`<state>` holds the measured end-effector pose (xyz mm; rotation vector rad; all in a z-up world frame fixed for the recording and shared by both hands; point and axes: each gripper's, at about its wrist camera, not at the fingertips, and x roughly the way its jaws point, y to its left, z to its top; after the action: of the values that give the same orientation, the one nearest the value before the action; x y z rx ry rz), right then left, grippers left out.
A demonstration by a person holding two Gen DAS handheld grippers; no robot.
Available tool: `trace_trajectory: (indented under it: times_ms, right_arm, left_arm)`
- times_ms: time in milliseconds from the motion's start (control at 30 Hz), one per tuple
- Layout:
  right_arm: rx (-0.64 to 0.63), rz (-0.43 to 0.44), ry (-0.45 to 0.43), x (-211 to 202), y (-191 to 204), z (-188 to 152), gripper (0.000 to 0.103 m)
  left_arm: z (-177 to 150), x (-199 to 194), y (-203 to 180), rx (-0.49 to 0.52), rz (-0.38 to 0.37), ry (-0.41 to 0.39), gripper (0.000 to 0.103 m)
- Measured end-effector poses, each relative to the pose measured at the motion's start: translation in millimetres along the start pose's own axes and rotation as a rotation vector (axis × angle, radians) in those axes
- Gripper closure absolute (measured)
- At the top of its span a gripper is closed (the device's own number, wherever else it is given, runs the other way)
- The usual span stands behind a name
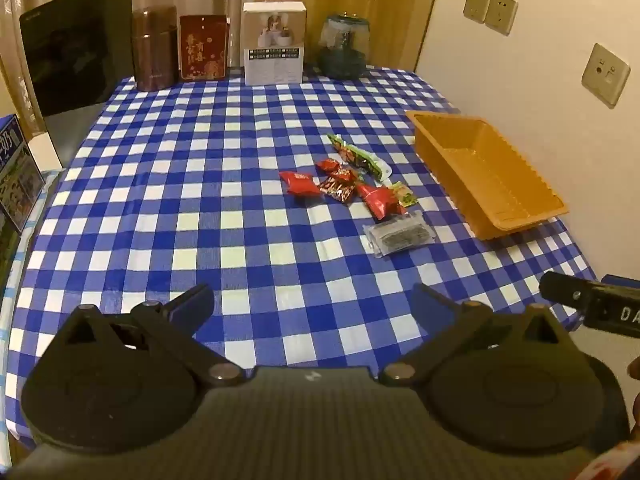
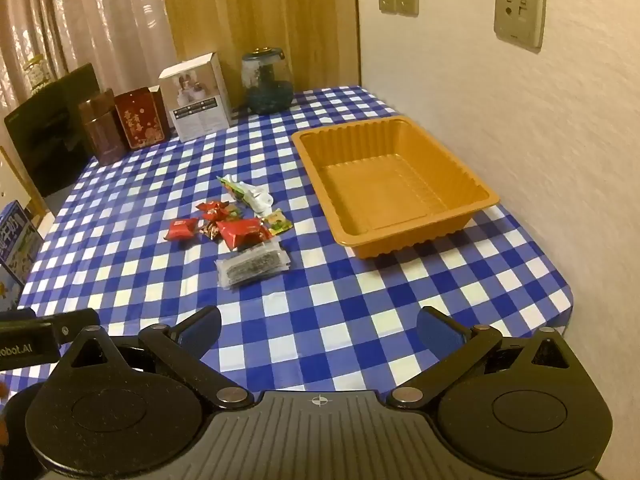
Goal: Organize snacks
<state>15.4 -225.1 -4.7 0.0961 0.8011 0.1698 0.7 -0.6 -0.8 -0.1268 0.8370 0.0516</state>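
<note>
Looking down along both tools, we see the left hand-held gripper [image 1: 312, 308] and the right hand-held gripper [image 2: 319, 330] with fingers spread wide and nothing between them, each hovering over the near edge of the surface [image 2: 360, 312] covered in a blue-and-white checked cloth. Part of the other tool juts into each view at the side, its lettering cut off. Beyond lies the clear packet with dark contents [image 2: 253, 266], then the heap of snacks [image 2: 232, 220]: red wrappers overlapping, green-and-white ones behind, their print too small for us to read. To the right of the heap, apart from it, sits the orange tray [image 2: 480, 196], nothing in it. Farthest back stand a brown canister [image 1: 155, 48], a red tin [image 1: 203, 47], a white box [image 1: 274, 43] and a glass jar [image 1: 344, 46], whose contents we cannot make out.
</note>
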Motion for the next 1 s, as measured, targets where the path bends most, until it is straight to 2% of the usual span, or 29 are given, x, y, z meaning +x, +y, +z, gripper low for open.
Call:
trace_trajectory:
  times_ms: [67,167,400,1000]
  right_arm:
    - [0.013,0.01,0.001,1,-1,-1,0.0]
    - [0.01,0.007,0.003,1,-1,-3,0.0]
    - [0.013,-0.003,0.001,3,0,1,0.0]
    - [0.012,-0.008,-0.008,5,0,-3,0.0]
  left_arm:
    - [-7,2,3,-0.02,-0.029,-0.015,0.0]
    - [-11,-2,0,0.0,-0.028,-0.031,0.0]
    - [-3,6,-1,0.013,-0.026,0.0,0.0]
    - [-2,7,3,0.018,-0.048,-0.003,0.0]
